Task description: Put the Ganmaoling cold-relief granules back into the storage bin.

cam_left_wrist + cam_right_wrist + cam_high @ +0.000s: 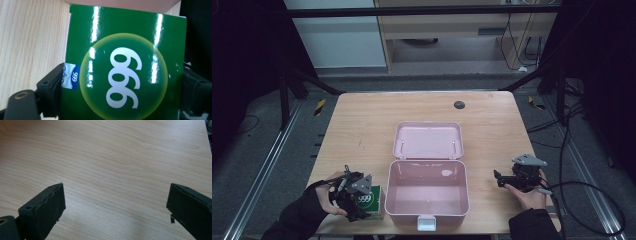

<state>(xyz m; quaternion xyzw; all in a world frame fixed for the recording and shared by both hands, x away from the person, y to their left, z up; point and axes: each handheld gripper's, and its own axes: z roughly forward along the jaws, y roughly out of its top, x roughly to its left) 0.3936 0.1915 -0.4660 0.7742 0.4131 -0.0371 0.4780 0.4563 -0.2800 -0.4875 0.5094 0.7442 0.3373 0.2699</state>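
Note:
A glossy green box [371, 199] printed with a white "999" lies on the table at the front left, right beside the pink case's wall. My left gripper [362, 205] straddles it. In the left gripper view the green box [125, 70] spans the space between the two black jaws of the left gripper [122, 80], which press on its two sides. My right gripper [498, 179] rests low over the table to the right of the case. It stands open in the right gripper view [116, 200], with bare wood between its jaws.
An open pink plastic case [427, 164] sits at the front middle, with nothing inside its tub. Its lid [428, 140] lies back flat and a white latch [426, 222] faces the front edge. A small dark disc [459, 104] lies near the far edge.

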